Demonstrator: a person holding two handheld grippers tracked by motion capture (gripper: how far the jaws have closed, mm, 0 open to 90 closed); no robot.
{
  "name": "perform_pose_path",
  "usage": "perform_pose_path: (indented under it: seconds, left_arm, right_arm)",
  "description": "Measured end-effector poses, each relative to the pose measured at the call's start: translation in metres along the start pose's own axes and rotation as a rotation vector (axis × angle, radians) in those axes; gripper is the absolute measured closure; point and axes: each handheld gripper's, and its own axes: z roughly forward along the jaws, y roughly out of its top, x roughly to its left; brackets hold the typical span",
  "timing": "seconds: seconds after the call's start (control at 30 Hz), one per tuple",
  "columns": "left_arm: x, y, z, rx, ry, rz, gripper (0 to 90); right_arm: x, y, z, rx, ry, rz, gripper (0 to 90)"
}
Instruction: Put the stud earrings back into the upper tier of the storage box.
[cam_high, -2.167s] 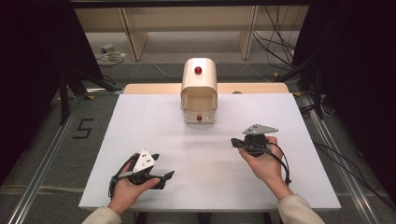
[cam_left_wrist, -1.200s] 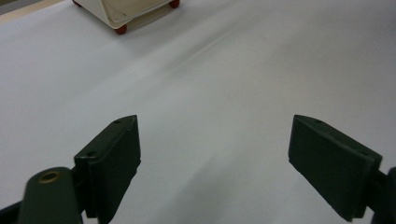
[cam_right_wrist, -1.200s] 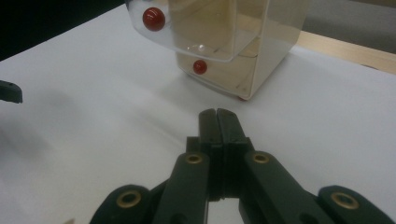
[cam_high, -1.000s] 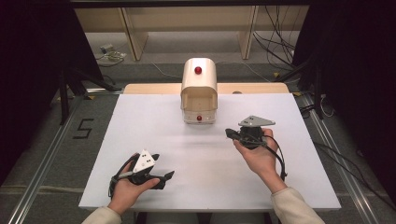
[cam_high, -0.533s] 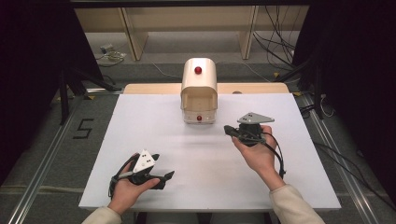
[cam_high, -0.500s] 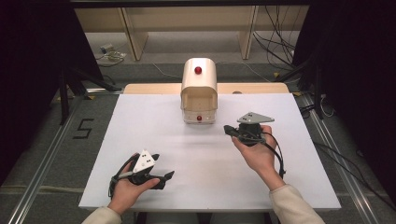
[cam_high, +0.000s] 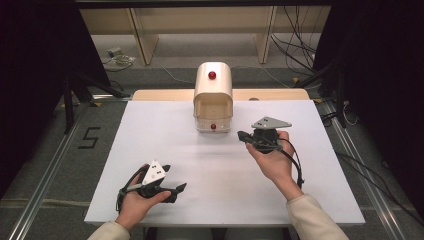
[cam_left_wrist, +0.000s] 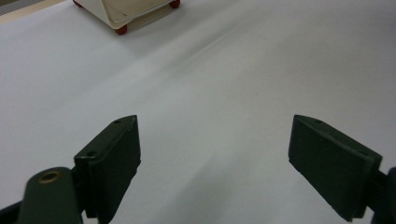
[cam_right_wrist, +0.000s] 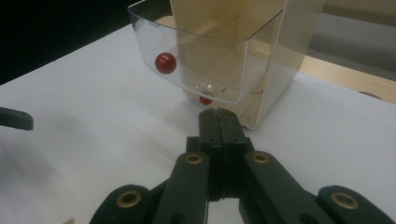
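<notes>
centrally, toward the far edge of the white counter (cam_high: 150, 130): a cream box-shaped device (cam_high: 213, 97) with a rounded top, a red knob (cam_high: 212, 75) on its crown and a second red knob (cam_high: 213, 126) low on the front. seen close from the right gripper view as a cream housing (cam_right_wrist: 289, 42) with a clear plastic bin (cam_right_wrist: 205, 56) jutting from its front, a red ball-like knob (cam_right_wrist: 166, 62) on the bin's wall.

right gripper (cam_high: 242, 135) held in the right hand (cam_high: 272, 160) just right of the device's front corner, pointing left toward it, grey three-cornered plate up; jaws pressed flat together with nothing between them, tips close below the clear bin in its own view (cam_right_wrist: 218, 122). black cable looping back past the wrist.

left gripper (cam_high: 181, 187) held in the left hand (cam_high: 135, 202) near the counter's front left, well apart from the device, pointing right and low over the surface; jaws spread wide in its own view (cam_left_wrist: 212, 161), bare white counter between them, device's red feet at the top edge.

beyond the counter: grey floor, a "5" marked on it at left, wooden shelf legs, loose cables.
</notes>
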Motion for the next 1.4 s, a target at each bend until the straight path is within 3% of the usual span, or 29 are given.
perform_pose_path:
  seconds: [1.4]
  left_arm:
    - [0.0,0.0,0.001,0.0,-0.005,0.002,16.7]
  right_arm:
    - [0.003,0.037,0.01,-0.062,-0.015,-0.001,90.0]
